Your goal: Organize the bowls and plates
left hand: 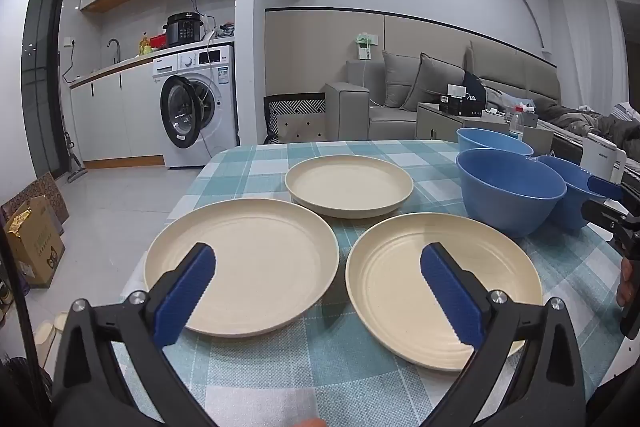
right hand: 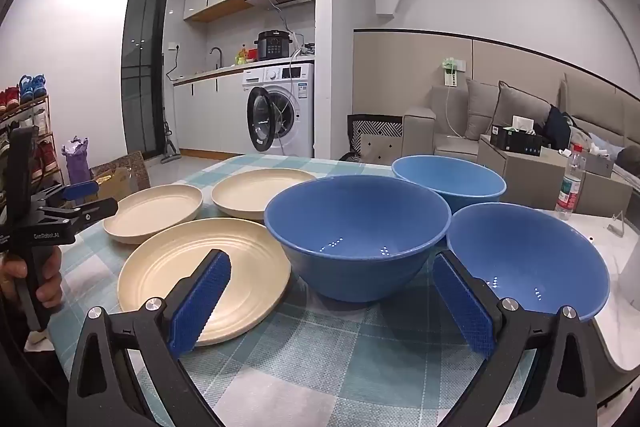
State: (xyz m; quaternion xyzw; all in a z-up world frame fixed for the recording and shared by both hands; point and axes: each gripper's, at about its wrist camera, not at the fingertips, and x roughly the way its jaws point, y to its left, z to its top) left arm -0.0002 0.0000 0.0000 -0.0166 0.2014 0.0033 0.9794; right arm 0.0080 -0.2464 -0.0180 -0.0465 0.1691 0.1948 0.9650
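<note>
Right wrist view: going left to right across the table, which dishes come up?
Far-left cream plate → ribbed cream plate nearest the camera → large dark blue bowl in the middle → blue bowl at the right edge.

Left wrist view: rightmost blue bowl (left hand: pixel 568 195) partly hidden behind middle bowl (left hand: pixel 510 191) and right gripper (left hand: pixel 612 199); that gripper cut by frame edge, finger gap unreadable. Far bowl (left hand: pixel 494 143) lower half hidden. Right wrist view: far plate (right hand: pixel 260 193) right rim hidden behind bowl. Left gripper (right hand: pixel 86 199) edge-on, opening indistinct. Bottle (right hand: pixel 570 183) label too small.
</note>
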